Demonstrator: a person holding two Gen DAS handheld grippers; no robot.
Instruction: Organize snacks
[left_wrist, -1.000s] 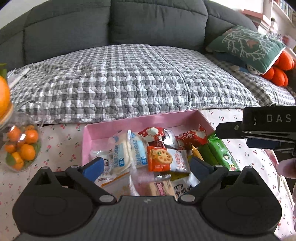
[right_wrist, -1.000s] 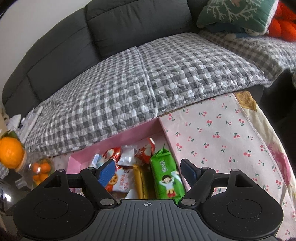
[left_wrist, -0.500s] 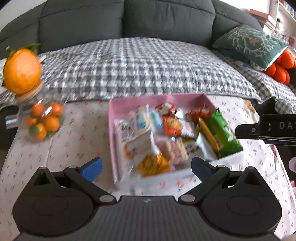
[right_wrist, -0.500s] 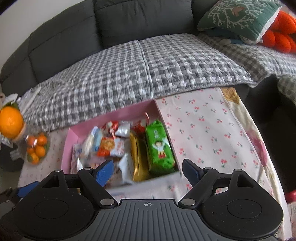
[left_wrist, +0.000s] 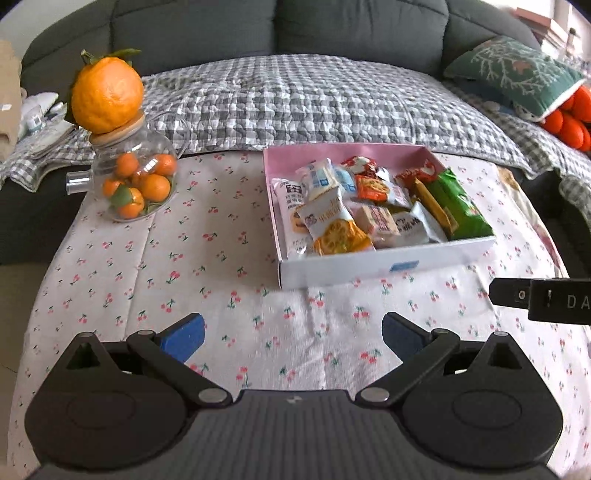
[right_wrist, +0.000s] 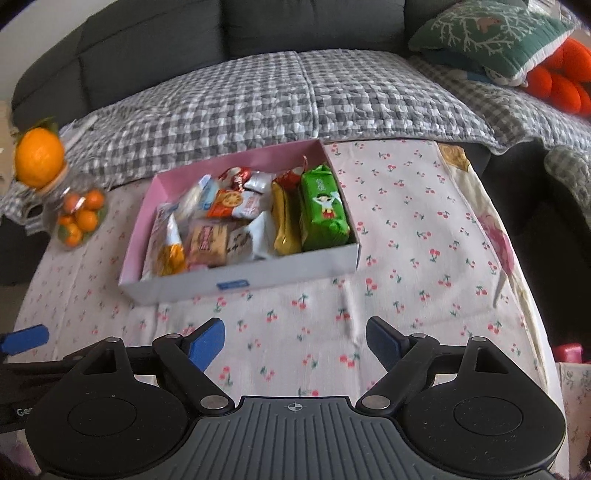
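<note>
Many wrapped snacks (left_wrist: 354, 206) fill pink box (left_wrist: 369, 264), oranges in glass jar (left_wrist: 135, 184), both hand-held grippers (left_wrist: 291, 334) (right_wrist: 295, 338) released

Right gripper (right_wrist: 294, 338) at 6 o'clock, jaws spread wide, nothing between, over cherry-print cloth (right_wrist: 406, 236). Box (right_wrist: 236, 281) at 10–11 o'clock of centre, pink inside, full of snacks: green pack (right_wrist: 323, 208) against right wall, gold pack (right_wrist: 285, 218) touching it. Jar (right_wrist: 75, 218) of small oranges at 9 o'clock, big orange (right_wrist: 40, 157) on lid. Left gripper's blue finger (right_wrist: 24, 339) at 8 o'clock edge.
</note>
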